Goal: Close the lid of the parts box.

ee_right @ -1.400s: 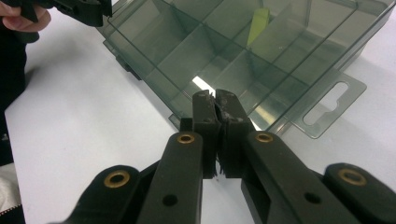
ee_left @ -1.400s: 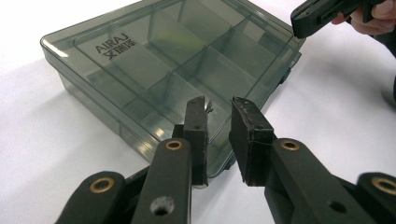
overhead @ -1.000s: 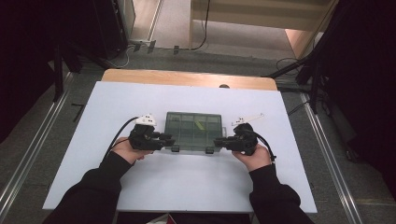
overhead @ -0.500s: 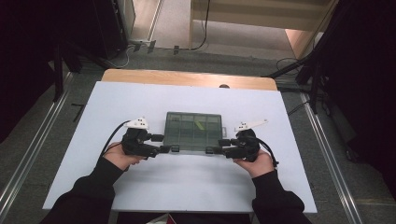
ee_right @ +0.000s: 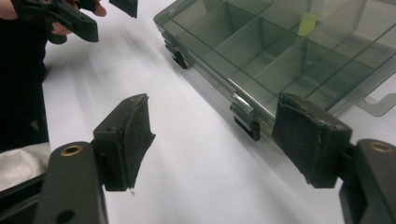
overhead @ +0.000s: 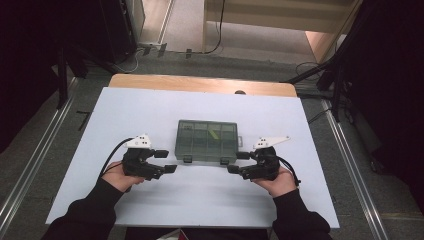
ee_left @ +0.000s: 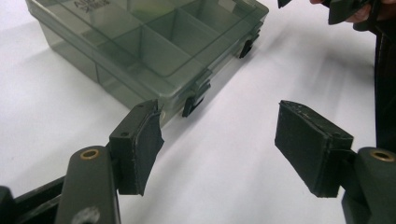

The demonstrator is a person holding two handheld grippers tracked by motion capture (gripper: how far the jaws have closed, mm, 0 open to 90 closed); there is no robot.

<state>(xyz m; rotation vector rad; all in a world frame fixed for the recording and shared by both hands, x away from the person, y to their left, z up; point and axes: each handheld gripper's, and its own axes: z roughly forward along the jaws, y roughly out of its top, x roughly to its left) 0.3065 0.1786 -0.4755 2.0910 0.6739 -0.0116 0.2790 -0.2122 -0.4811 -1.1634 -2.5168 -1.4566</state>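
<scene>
White table; organiser box shut; jaws just opened.

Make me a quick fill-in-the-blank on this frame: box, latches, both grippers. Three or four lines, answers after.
1. The lid of the smoky compartment box is ____.
2. Both latches sit on the side of the box that faces the ____.
3. The left gripper and the right gripper each have their jaws ____, with nothing between them.
4. The one small item inside the box is coloured ____.

Missing words: closed; person; open; yellow-green
</scene>
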